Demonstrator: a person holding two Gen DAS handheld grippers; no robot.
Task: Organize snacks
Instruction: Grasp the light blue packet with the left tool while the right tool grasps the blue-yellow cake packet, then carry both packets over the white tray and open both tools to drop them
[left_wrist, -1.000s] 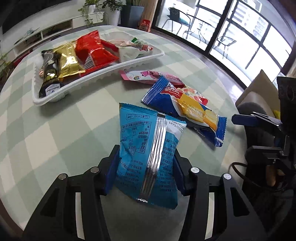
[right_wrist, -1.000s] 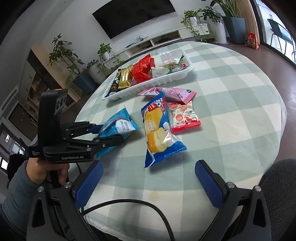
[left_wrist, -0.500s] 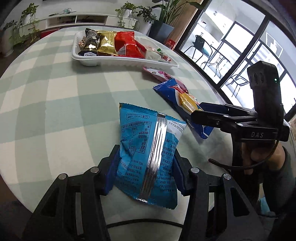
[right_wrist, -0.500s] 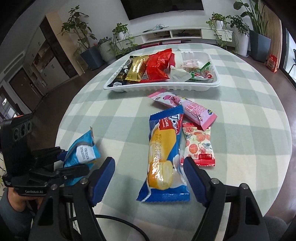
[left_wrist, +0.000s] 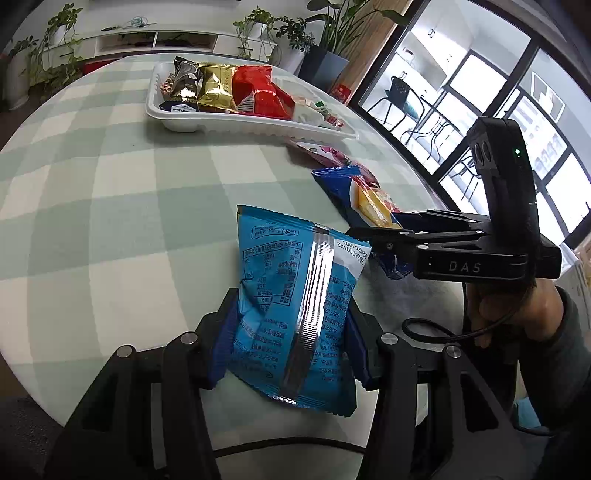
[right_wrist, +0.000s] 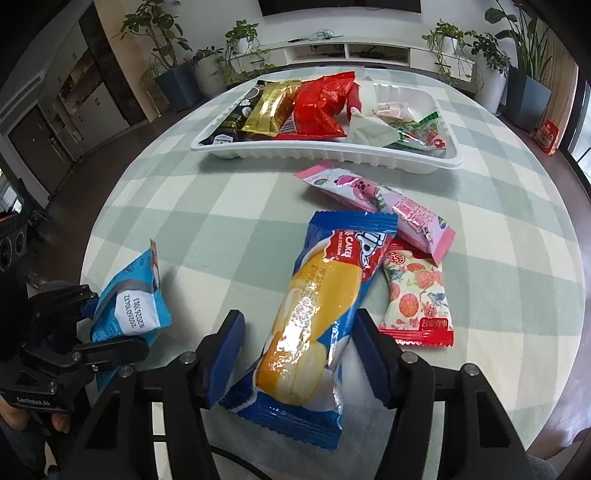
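tool: black frame | blue pads | silver screws | "DAS" lettering | grey sleeve

— What stands behind the tabletop with its pale green check cloth?

— A long white shelf unit against the wall, with potted plants at both ends and a dark screen above it.

— And to the side?

— Tall windows, with a dark chair just beyond the glass, and a small red bag on the floor.
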